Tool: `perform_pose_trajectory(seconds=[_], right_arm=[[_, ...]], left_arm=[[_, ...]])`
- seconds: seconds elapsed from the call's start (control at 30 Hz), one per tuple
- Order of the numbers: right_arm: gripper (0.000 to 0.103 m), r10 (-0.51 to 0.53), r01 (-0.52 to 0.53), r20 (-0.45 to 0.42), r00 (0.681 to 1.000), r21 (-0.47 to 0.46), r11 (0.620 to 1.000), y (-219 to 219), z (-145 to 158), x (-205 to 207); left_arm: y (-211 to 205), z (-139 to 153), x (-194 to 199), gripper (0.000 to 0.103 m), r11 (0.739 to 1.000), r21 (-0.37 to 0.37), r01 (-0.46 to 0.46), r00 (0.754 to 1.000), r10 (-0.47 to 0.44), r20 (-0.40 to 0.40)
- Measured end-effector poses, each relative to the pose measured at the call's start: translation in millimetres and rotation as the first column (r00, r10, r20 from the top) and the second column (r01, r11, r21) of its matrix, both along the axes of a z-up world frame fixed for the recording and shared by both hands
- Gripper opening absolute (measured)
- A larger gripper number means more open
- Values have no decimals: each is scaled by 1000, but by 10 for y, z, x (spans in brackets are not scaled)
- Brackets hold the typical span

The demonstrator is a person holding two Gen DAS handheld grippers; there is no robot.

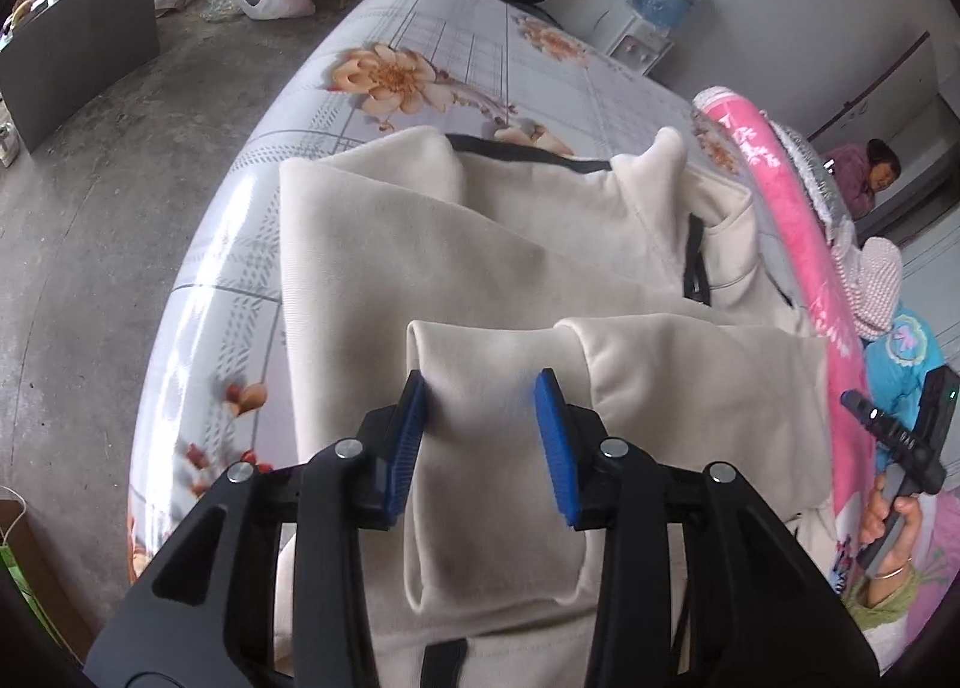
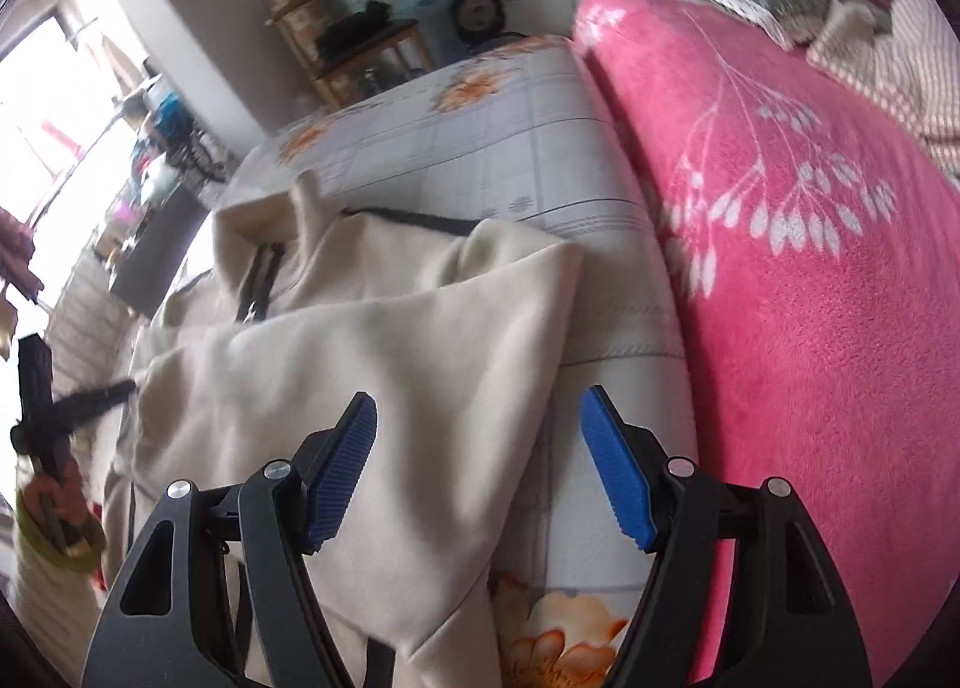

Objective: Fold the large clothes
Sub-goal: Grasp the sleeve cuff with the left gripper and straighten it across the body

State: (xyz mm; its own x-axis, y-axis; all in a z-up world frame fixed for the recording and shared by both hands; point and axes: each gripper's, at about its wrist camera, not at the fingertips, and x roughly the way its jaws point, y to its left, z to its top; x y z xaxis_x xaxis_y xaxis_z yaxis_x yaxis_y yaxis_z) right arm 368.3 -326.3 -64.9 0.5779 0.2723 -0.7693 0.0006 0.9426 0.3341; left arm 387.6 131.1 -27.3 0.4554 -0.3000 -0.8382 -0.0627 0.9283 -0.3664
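Soft, limp and light by the look of it, with a fleecy nap that should give the pads good purchase: a cream jacket (image 1: 456,244), likely to sag and slide out of true if lifted by one point only. Best taken at doubled edges or at the sleeve cuff, both claws lifting together so the folds stay square. Cream all over, trimmed with a black hem band and a black zip, collar standing up at the far end. Spread on the bed (image 1: 456,45), directly ahead of and beneath both claws, partly folded already, with a sleeve (image 1: 480,448) laid across the body.

Left claw (image 1: 480,442): partly open, blue pads astride that sleeve, one each side; seemingly not pinching, nothing held. Right claw (image 2: 477,472): wide open and empty, left pad over the jacket's edge (image 2: 420,448), right pad over bare sheet.

Beyond the right claw, to its right, a pink blanket (image 2: 810,268). Under everything, a pale floral sheet. Far off past the left claw's right side, the hand (image 1: 894,514) gripping the other tool's handle.
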Motion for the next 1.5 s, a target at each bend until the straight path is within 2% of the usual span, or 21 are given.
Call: perform_pose_trajectory(seconds=[0.1,0.13,0.27,0.3,0.33,0.37,0.4,0.43,0.5,0.57,0.67,0.7,0.8,0.97,1.07,1.13,1.17,1.27,1.37,1.47,1.5], right_arm=[[60,-38,38,-33,999,-18,999,-59,-60,206],[58,-44,43,-44,998,-28,999,-64,-89,274],[56,-54,48,-70,996,-82,995,-36,-176,494],[50,-54,47,-67,996,-98,994,-27,-166,524],[37,-53,45,-64,997,-110,993,-5,-152,546],[30,-42,35,-65,997,-106,994,14,-151,556],[16,-35,27,-65,997,-116,993,37,-154,556],[8,-34,26,-58,998,-145,989,55,-145,551],[6,-21,19,-16,1000,-168,986,81,-85,493],[6,-29,35,37,999,-154,988,44,25,408],[6,-42,50,70,997,-125,991,-28,120,322],[6,-46,55,70,996,-136,989,-38,110,313],[6,-68,74,51,996,-120,990,-108,11,344],[7,-83,83,5,997,-105,991,-149,-137,386],[21,-86,88,19,996,-149,985,-130,14,201],[40,-29,40,59,998,-186,982,-50,176,-36],[43,19,-4,73,997,-210,978,28,243,-180],[49,224,-197,54,973,-308,931,379,285,-602],[49,369,-342,-33,929,-464,817,769,79,-983],[48,409,-406,-127,903,-561,721,961,-194,-1129],[35,408,-413,-145,902,-572,709,971,-256,-1148]], left_arm=[[-75,-3,9,32,999,43,12,1000,-13,23],[-88,1,6,25,998,54,18,999,-20,29],[-108,-20,-24,12,996,90,28,998,-32,46],[-103,-21,-34,8,995,94,27,998,-32,54],[-100,-18,-48,7,995,96,31,997,-37,63],[-106,-8,-67,6,994,103,38,996,-46,76],[-122,9,-80,5,993,112,44,995,-54,90],[-141,35,-94,4,992,114,53,992,-65,109],[-173,155,-132,4,991,111,73,982,-91,166],[-171,393,-214,4,993,68,94,955,-109,276],[-207,608,-267,4,988,131,79,919,-123,375],[-196,581,-221,4,990,125,73,927,-113,358],[-158,258,4,4,992,121,47,971,-73,226],[-132,-57,76,8,990,139,37,987,-58,151],[-169,-64,61,11,985,161,53,986,-78,147],[-194,-60,32,18,983,174,67,985,-93,147],[-208,-53,25,20,982,176,73,984,-100,149],[-252,-45,15,26,978,191,81,982,-111,152],[-271,-55,4,27,978,193,74,983,-105,153],[-238,-55,-14,27,984,170,61,985,-87,152],[-229,-56,-20,27,984,165,59,985,-85,151]])
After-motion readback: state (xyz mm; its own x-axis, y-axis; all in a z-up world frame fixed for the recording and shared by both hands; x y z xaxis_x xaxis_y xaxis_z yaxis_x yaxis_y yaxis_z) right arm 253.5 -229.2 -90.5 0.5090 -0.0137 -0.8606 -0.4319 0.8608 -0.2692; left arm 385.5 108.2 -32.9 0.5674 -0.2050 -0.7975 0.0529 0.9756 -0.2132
